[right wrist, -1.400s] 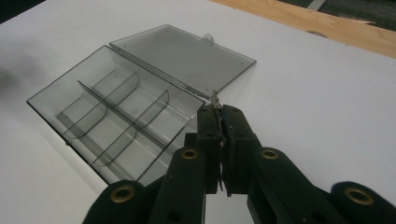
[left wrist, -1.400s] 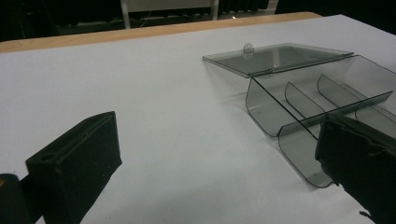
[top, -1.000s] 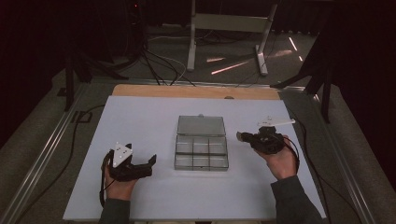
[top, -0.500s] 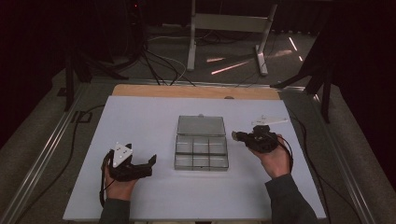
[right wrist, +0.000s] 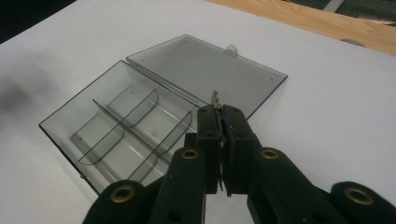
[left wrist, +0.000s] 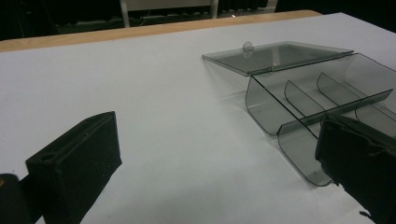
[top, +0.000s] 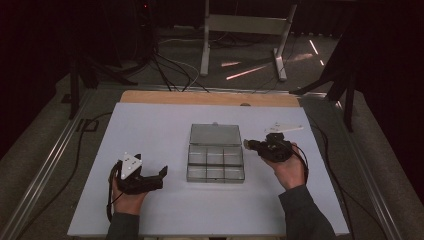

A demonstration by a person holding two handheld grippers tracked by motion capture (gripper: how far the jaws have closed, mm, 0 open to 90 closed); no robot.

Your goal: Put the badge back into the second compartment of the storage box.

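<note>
White tabletop point(top: 150, 130) carries a clear plastic compartment box point(top: 216, 162) at its middle, its lid point(top: 215, 134) swung flat open behind it. From above, the left gripper point(top: 161, 172) rests near the box's left side, the right gripper point(top: 248, 144) just beside its right edge. Left gripper view shows its jaws spread wide. Right gripper view shows its jaws pressed together on a small screw point(right wrist: 215, 99), its tip poking out.

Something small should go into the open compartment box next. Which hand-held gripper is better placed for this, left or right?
Probably the right hand-held gripper: its jaws are shut on a small metal piece beside the open box. The left hand-held gripper is open, holding nothing, farther away.
</note>
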